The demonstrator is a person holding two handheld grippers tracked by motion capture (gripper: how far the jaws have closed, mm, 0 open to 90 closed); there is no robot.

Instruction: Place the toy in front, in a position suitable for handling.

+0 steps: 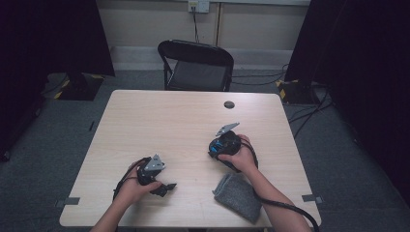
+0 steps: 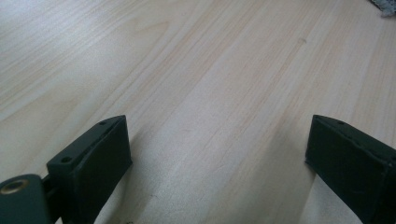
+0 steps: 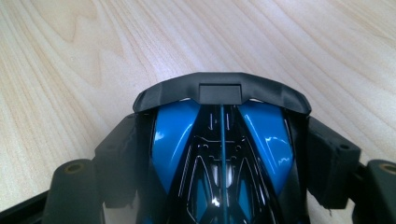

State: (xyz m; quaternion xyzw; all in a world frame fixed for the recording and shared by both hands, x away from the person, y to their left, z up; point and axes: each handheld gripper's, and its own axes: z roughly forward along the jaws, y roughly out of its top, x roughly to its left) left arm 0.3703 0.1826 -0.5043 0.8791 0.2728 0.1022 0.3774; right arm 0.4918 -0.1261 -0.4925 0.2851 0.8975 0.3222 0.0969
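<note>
A glossy blue and black toy car [image 3: 222, 135] with a matte black spoiler sits between the jaws of my right gripper [image 3: 223, 144], which is shut on its sides. In the high view this gripper [image 1: 218, 145] holds the car [image 1: 223, 143] low over the right middle of the wooden table [image 1: 164, 125]. My left gripper [image 1: 167, 187] rests near the front left of the table, pointing right. Its jaws stand wide apart over bare wood with nothing between its fingertips [image 2: 105, 140].
A grey felt cloth [image 1: 237, 195] lies at the front right, under the right forearm; its corner [image 2: 385, 5] shows far off. A small dark round disc [image 1: 229, 104] sits at the back of the table. A black folding chair [image 1: 196, 65] stands behind.
</note>
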